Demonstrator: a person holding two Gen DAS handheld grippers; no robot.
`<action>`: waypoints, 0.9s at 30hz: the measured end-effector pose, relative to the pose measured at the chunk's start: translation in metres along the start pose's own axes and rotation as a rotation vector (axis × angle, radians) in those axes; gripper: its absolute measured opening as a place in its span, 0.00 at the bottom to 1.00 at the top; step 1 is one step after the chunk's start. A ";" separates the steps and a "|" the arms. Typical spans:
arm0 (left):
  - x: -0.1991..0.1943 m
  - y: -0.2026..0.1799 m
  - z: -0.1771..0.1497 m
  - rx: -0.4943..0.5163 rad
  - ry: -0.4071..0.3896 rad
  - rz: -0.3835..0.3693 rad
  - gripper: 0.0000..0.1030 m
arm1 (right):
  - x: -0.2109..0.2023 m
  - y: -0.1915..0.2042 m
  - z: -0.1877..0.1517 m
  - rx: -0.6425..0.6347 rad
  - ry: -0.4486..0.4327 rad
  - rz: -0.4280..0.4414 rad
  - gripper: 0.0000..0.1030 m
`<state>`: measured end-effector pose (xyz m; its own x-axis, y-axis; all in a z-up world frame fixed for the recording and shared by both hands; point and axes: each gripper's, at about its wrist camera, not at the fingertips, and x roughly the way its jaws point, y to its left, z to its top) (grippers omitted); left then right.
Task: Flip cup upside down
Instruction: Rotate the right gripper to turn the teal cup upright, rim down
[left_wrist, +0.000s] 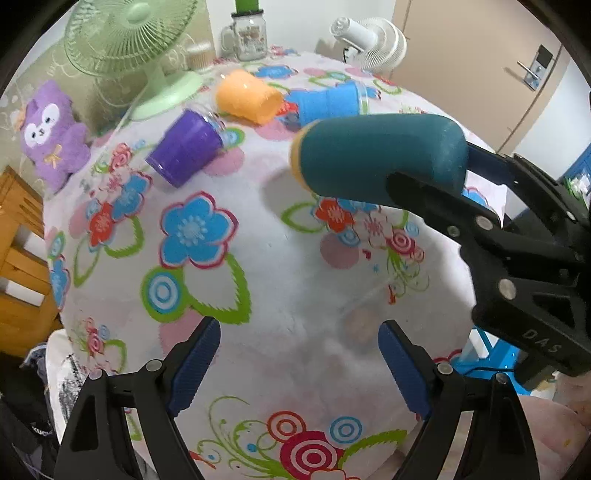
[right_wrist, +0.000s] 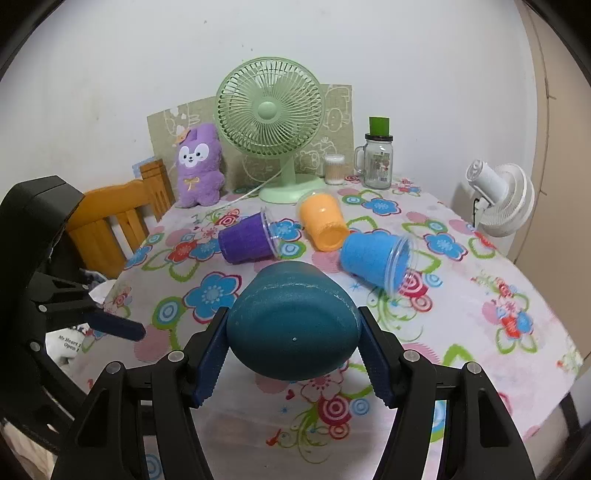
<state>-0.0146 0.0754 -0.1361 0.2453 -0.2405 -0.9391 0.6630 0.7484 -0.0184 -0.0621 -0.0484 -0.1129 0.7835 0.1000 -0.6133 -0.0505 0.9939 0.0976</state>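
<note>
Fingers of the right claw (right_wrist: 291, 354) clench a dark teal cup (right_wrist: 293, 325) low in the middle of the right wrist view, one blue pad pressed on each side, its closed base toward the camera. In the left wrist view the same cup (left_wrist: 376, 155) sits right of centre, lying sideways in the air above the counter (left_wrist: 295, 280), its yellowish rim pointing left.

Left claw (left_wrist: 299, 365) stands released at the bottom of its own view, its pads apart with only the flowered cloth between them.

Beyond the held cup, three more lie on their sides on the counter: a purple cup (right_wrist: 247, 240), an orange cup (right_wrist: 323, 221) and a blue cup (right_wrist: 376, 260). Farther back stand a green fan (right_wrist: 271, 122), a purple plush toy (right_wrist: 199, 166) and a glass jar (right_wrist: 376, 162).
</note>
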 end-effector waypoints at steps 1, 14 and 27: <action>-0.004 0.000 0.002 -0.007 -0.009 -0.001 0.87 | -0.001 0.000 0.004 -0.004 0.011 -0.003 0.66; -0.006 -0.003 0.019 -0.147 -0.029 0.065 0.87 | -0.003 -0.018 0.033 -0.058 0.222 -0.026 0.66; 0.006 -0.006 0.038 -0.375 -0.008 0.120 0.86 | 0.024 -0.046 0.067 -0.154 0.444 0.106 0.66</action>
<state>0.0100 0.0456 -0.1289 0.3120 -0.1411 -0.9396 0.3249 0.9451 -0.0340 0.0010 -0.0946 -0.0797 0.4309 0.1777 -0.8847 -0.2330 0.9691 0.0812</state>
